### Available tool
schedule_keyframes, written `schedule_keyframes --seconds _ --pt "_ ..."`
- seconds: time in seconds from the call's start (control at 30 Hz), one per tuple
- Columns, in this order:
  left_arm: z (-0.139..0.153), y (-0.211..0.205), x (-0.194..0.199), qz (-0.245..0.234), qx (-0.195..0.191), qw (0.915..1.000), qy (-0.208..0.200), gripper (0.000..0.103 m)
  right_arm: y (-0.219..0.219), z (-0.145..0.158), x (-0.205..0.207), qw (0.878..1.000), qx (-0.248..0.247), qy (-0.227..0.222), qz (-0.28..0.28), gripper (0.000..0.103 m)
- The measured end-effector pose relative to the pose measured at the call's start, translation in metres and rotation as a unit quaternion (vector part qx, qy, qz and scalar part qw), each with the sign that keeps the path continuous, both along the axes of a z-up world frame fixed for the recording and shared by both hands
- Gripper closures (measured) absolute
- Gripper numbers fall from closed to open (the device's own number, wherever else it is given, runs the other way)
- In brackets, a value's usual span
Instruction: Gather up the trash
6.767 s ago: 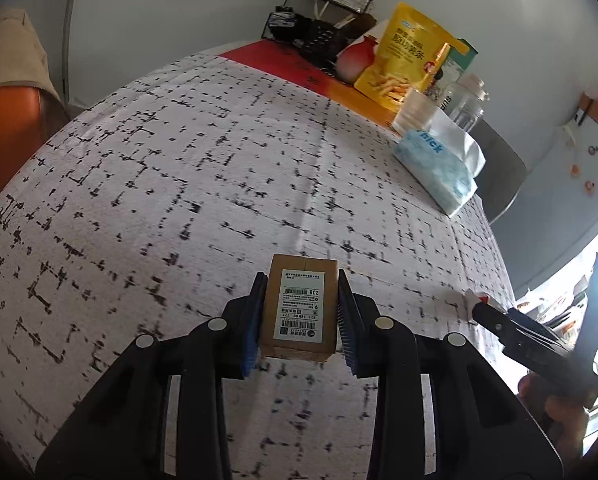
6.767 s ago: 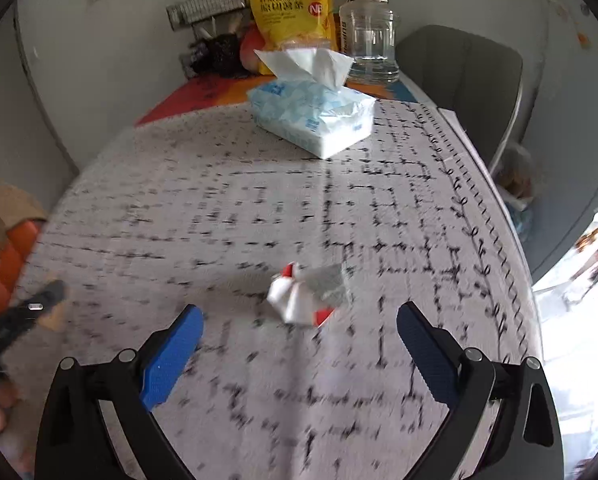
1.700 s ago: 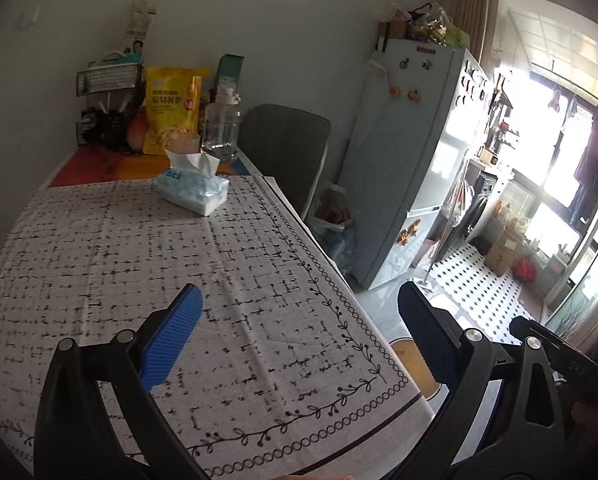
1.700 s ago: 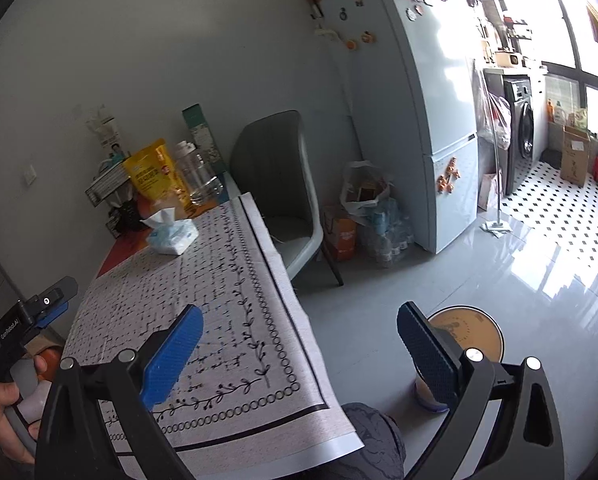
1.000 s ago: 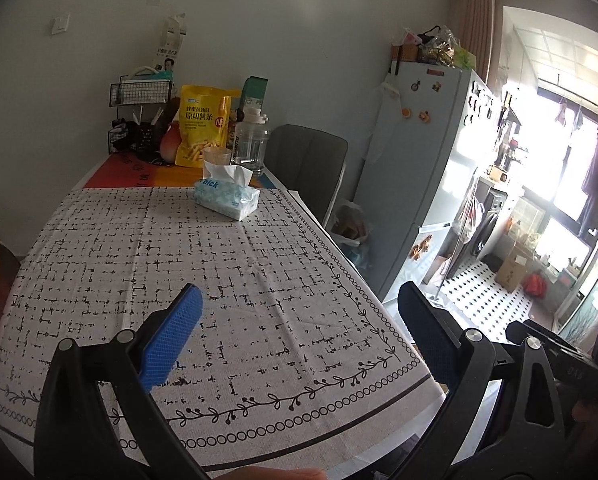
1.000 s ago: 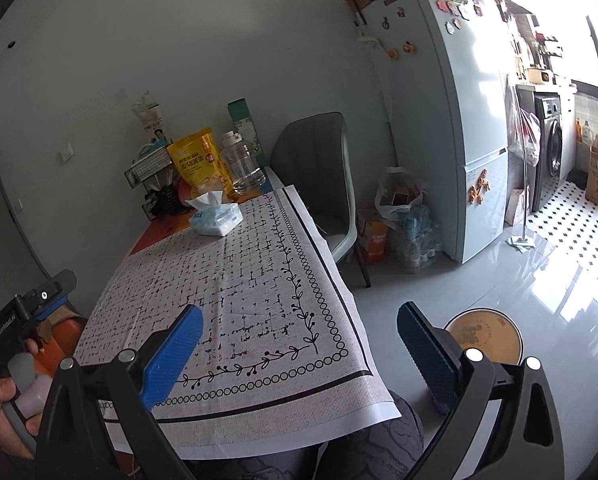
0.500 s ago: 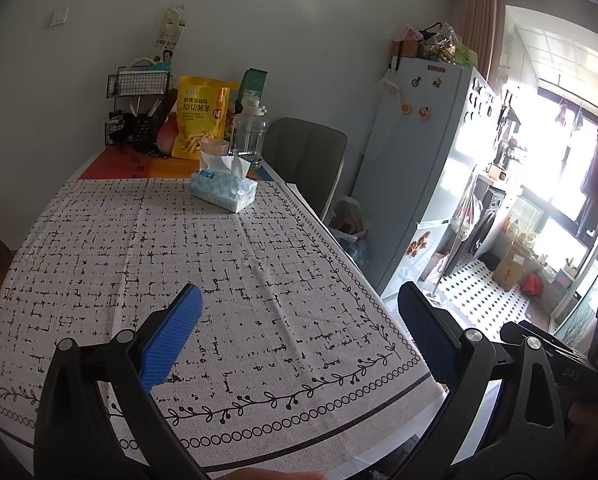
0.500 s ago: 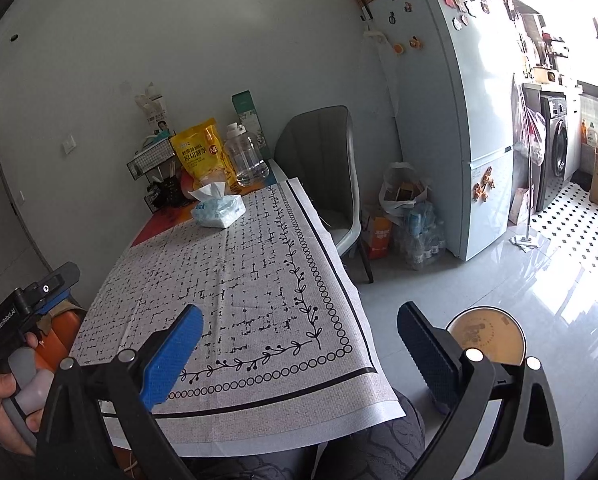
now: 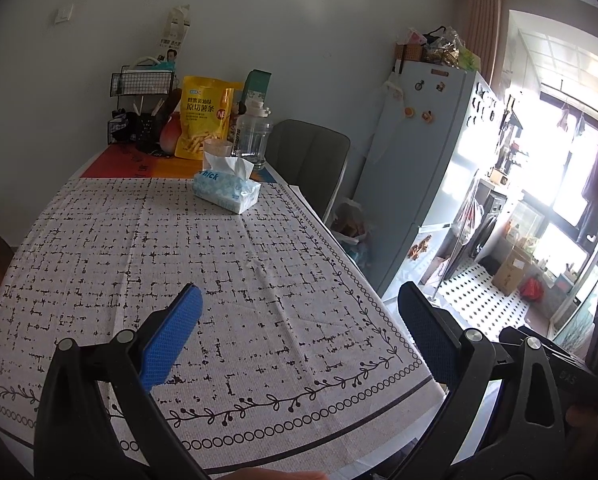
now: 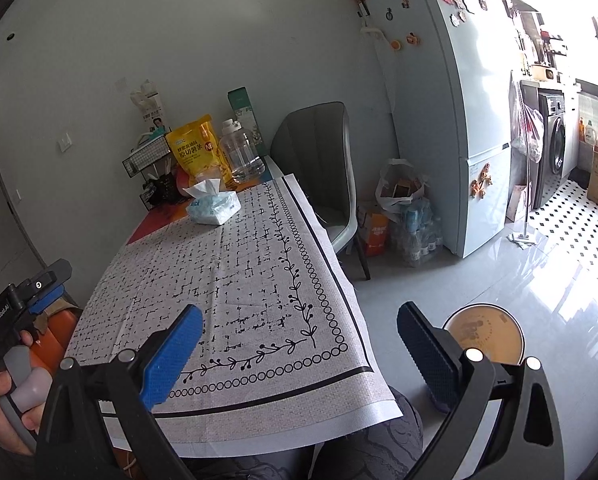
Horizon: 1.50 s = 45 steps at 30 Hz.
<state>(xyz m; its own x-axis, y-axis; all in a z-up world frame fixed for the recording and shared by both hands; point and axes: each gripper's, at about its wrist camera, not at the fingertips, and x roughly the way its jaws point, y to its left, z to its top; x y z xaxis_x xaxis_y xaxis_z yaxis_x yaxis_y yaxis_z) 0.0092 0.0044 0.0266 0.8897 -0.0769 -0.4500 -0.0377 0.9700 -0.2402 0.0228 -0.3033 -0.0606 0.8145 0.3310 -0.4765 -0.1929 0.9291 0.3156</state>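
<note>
Grey wall (image 10: 179, 40), glossy pale floor (image 10: 539, 272), grey chair (image 10: 319, 168), white fridge (image 10: 459, 120), bright windows (image 9: 559, 184) at right.

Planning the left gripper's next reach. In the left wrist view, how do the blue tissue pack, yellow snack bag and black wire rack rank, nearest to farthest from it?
From the left gripper:
1. Blue tissue pack, mid-table, slightly left of centre.
2. Yellow snack bag, standing behind the pack at the table's far end.
3. Black wire rack, far left corner against the wall.

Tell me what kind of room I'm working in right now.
Most likely a lived-in home dining area that opens onto a kitchen and laundry space. A table with a patterned tablecloth holds a tissue pack and snacks, a magnet-covered fridge stands beside it, and a washing machine sits beyond.
</note>
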Motion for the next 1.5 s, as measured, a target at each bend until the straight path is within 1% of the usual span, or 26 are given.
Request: schedule_keyframes --seconds 0.27,0.8,1.5 --pt "0.001 0.000 -0.001 -0.001 0.002 1.0000 -0.001 0.006 0.002 -0.001 0.001 1.000 -0.002 0.001 0.002 0.008" --pt "-0.007 0.003 0.003 -0.003 -0.007 0.9999 0.009 0.006 0.003 -0.004 0.004 1.000 -0.004 0.006 0.001 0.008" --pt "-0.011 0.003 0.002 -0.004 -0.007 0.9999 0.014 0.006 0.000 -0.005 0.006 1.000 -0.004 0.007 -0.004 0.008"
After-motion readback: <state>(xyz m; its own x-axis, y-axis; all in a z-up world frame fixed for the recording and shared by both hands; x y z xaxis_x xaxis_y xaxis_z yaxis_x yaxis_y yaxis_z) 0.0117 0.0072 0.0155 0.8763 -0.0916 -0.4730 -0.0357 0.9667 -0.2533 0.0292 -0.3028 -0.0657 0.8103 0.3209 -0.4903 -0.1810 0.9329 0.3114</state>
